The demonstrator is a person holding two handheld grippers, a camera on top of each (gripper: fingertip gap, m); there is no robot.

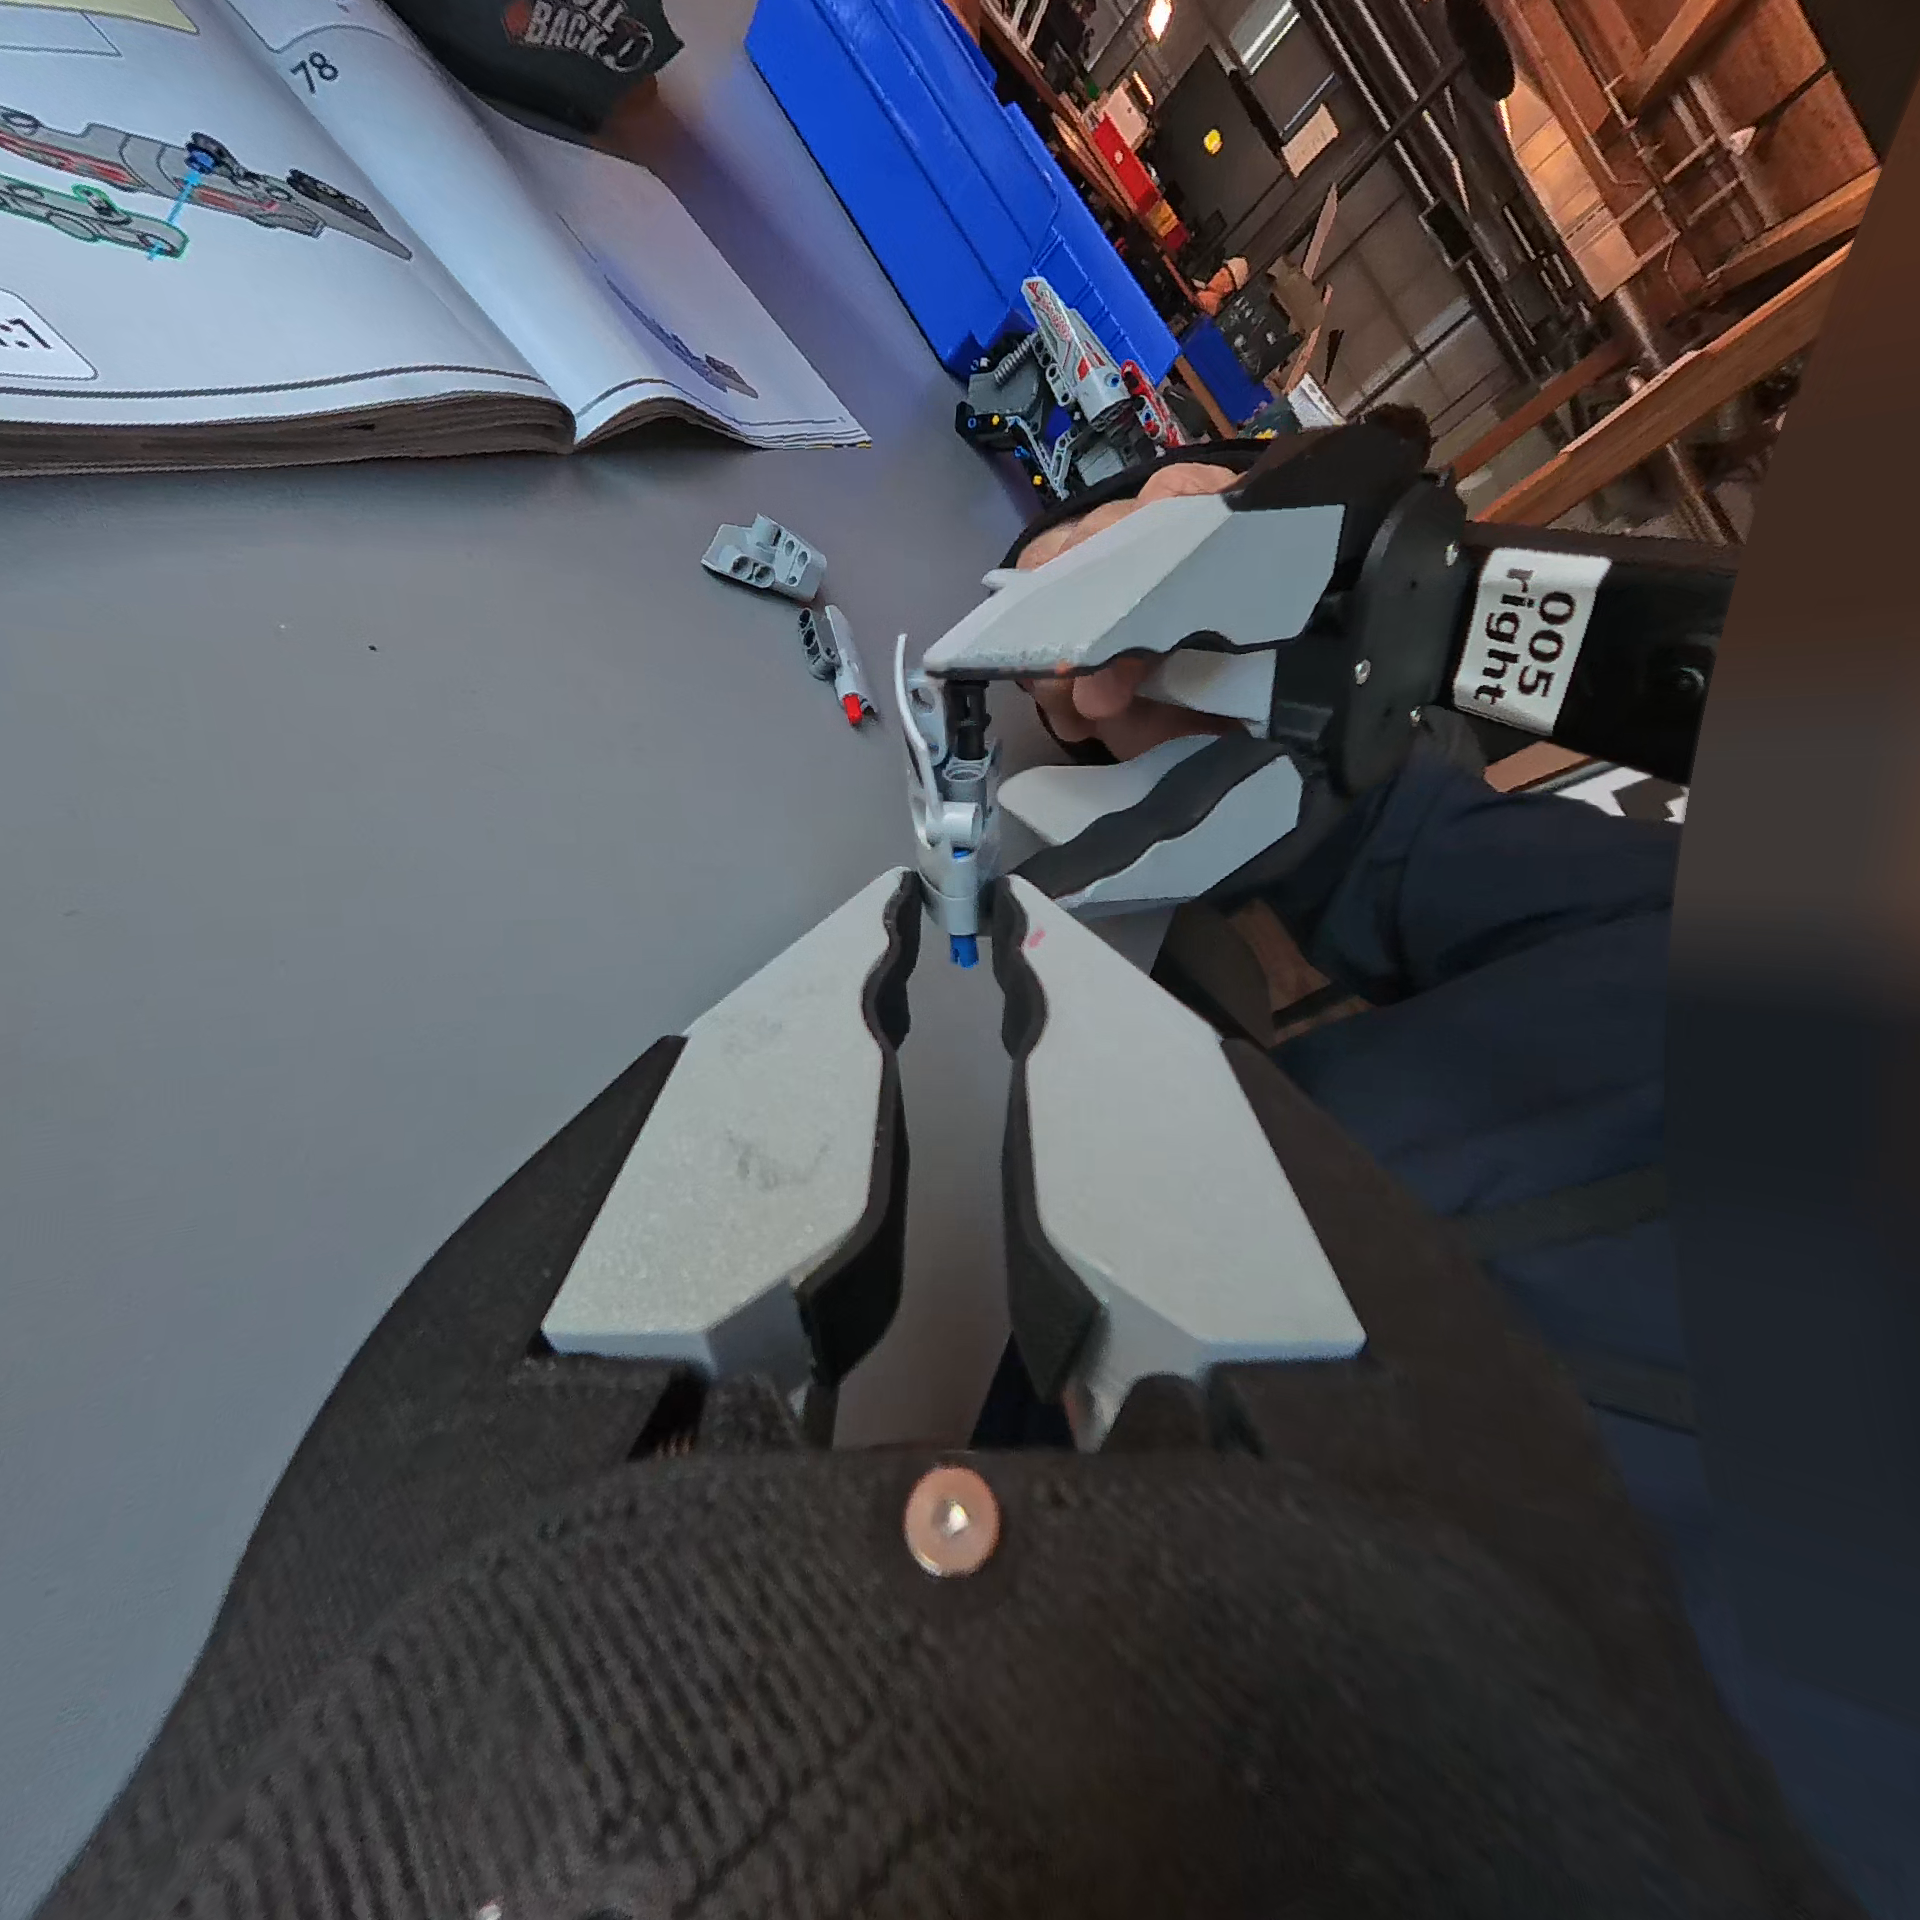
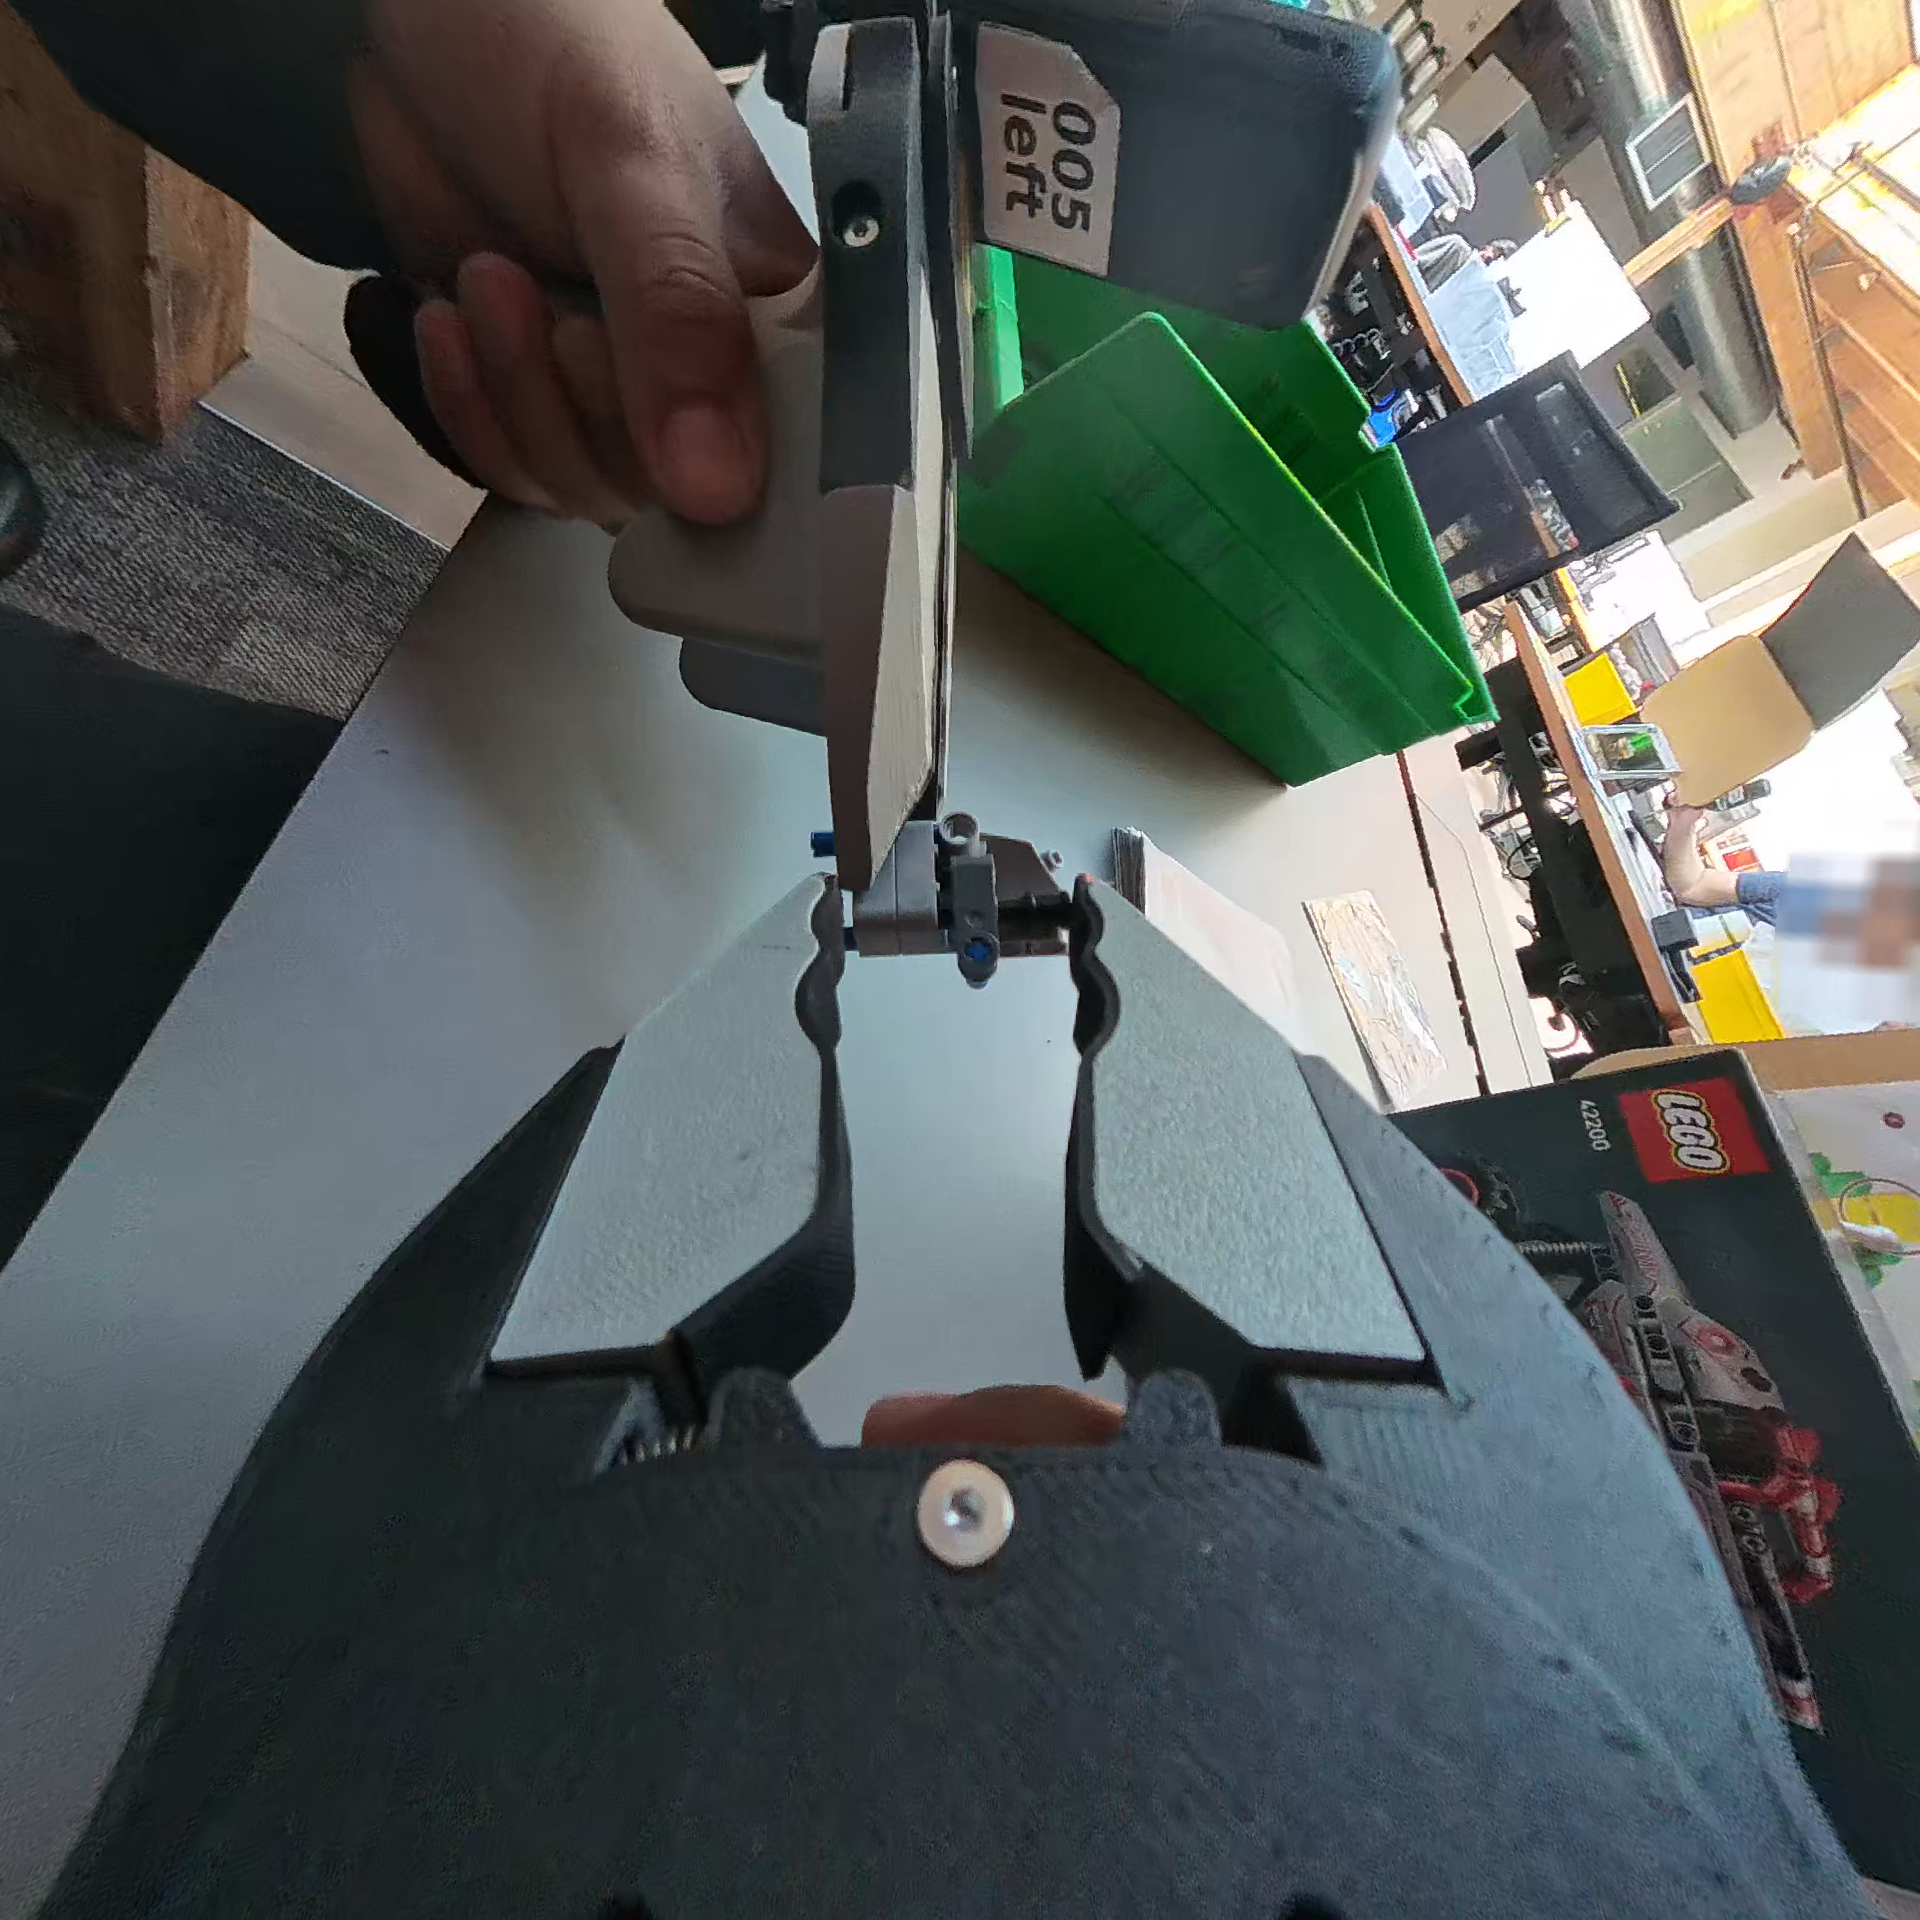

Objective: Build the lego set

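Note:
A small grey lego assembly (image 1: 951, 831) with a blue pin at its near end and a black pin (image 1: 966, 717) at its far end is held above the dark table (image 1: 416, 831). My left gripper (image 1: 954, 904) is shut on its near end. My right gripper (image 1: 977, 738) comes in from the right, one fingertip on the top of the black pin and the other against the assembly's side. In the right wrist view the assembly (image 2: 935, 914) spans between the tips of the right gripper (image 2: 954, 904), and the left gripper (image 2: 904, 831) reaches down onto it from above.
An open instruction booklet (image 1: 312, 260) lies at the far left. Two loose grey parts (image 1: 764, 556) (image 1: 836, 665) lie beyond the grippers. A part-built model (image 1: 1070, 395) stands by blue bins (image 1: 935, 187). Green bins (image 2: 1195, 540) and the set's box (image 2: 1662, 1299) sit to the right. Only a small space, under 4 cm, lies between the two pairs of fingers.

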